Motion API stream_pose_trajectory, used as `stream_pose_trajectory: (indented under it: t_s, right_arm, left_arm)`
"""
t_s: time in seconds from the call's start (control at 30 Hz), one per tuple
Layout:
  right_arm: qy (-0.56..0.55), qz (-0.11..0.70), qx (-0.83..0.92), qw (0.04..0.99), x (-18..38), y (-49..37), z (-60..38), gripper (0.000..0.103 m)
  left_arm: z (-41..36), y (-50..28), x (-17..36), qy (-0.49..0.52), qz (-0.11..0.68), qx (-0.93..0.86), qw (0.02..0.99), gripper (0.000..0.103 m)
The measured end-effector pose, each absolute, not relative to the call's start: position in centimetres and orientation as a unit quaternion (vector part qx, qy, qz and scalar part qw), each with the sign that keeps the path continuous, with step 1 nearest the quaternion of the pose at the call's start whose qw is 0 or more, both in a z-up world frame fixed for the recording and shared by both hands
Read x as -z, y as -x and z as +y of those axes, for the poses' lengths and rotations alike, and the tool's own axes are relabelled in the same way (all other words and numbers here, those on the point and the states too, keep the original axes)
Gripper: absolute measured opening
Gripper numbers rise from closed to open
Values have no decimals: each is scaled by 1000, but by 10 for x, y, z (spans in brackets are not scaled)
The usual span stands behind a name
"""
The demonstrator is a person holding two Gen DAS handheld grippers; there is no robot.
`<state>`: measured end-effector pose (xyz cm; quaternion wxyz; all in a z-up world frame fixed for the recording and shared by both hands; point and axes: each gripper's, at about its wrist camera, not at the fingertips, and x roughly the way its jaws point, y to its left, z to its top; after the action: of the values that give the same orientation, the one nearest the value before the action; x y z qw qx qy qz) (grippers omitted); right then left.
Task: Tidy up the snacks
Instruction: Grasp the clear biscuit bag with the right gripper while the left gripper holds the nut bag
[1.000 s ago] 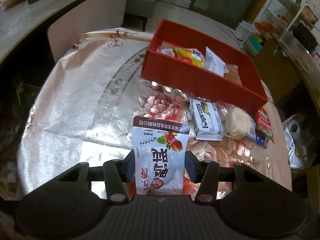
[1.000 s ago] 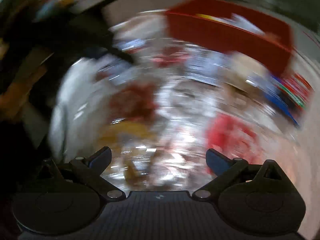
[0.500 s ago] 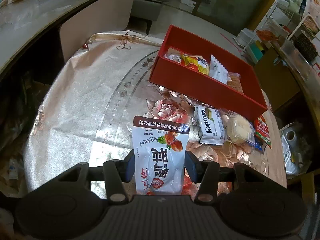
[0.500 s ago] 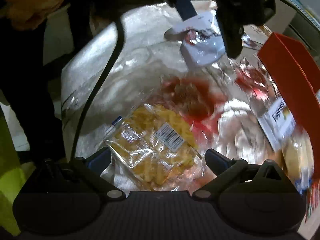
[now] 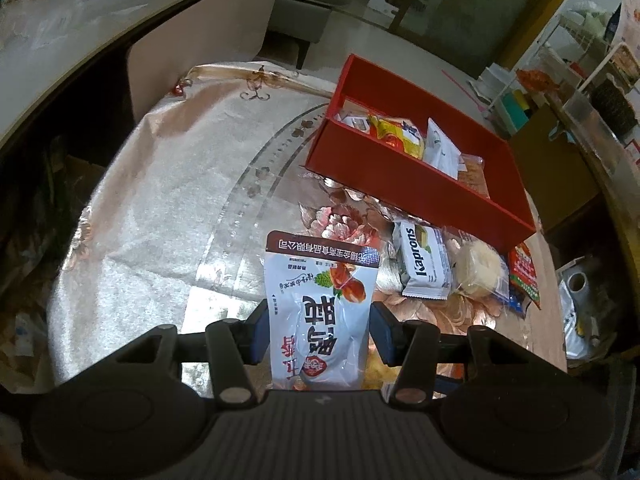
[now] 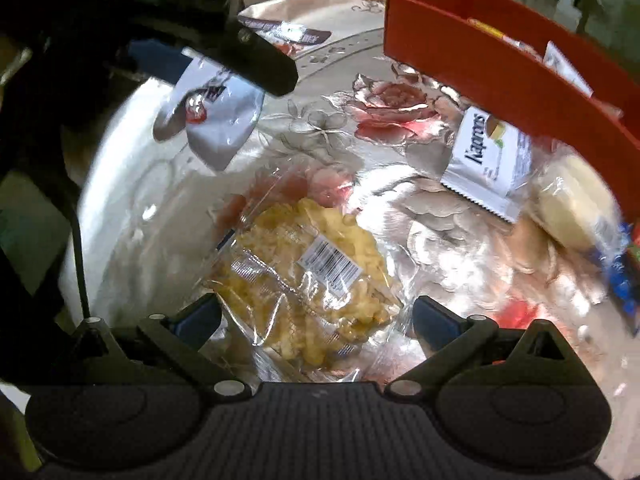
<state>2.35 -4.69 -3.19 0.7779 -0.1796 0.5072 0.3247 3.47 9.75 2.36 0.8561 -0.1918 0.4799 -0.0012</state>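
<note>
The left gripper (image 5: 318, 332) clenches a white pouch (image 5: 320, 308) for the red box (image 5: 420, 188) at upper right, while the right gripper (image 6: 316, 316) gapes over a clear bag (image 6: 308, 280).

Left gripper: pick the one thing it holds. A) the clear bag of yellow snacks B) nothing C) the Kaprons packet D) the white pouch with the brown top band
D: the left gripper is shut on the white pouch, its pads pressing both sides, while the Kaprons packet lies on the table by the red box and the clear bag lies under the open right gripper.
</note>
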Motion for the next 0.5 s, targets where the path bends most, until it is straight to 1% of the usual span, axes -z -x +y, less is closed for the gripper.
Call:
stream_pose_trajectory:
  t_s: [0.07, 0.2, 0.27, 0.37, 0.5]
  right_arm:
    - [204, 492, -344, 773, 27, -16, -43, 103]
    - [315, 441, -401, 739, 18, -8, -27, 103]
    - [370, 435, -421, 705, 22, -10, -18, 103]
    - [421, 432, -448, 660, 22, -14, -9, 103]
    - [488, 400, -464, 622, 11, -8, -5, 103]
  left_arm:
    - [101, -33, -25, 197, 478, 2, 856, 44]
    - [104, -31, -25, 200, 477, 1, 856, 44]
    - [104, -31, -25, 200, 479, 1, 855, 45]
    - [105, -31, -25, 203, 479, 2, 854, 45]
    - [110, -32, -24, 213, 480, 1, 851, 45]
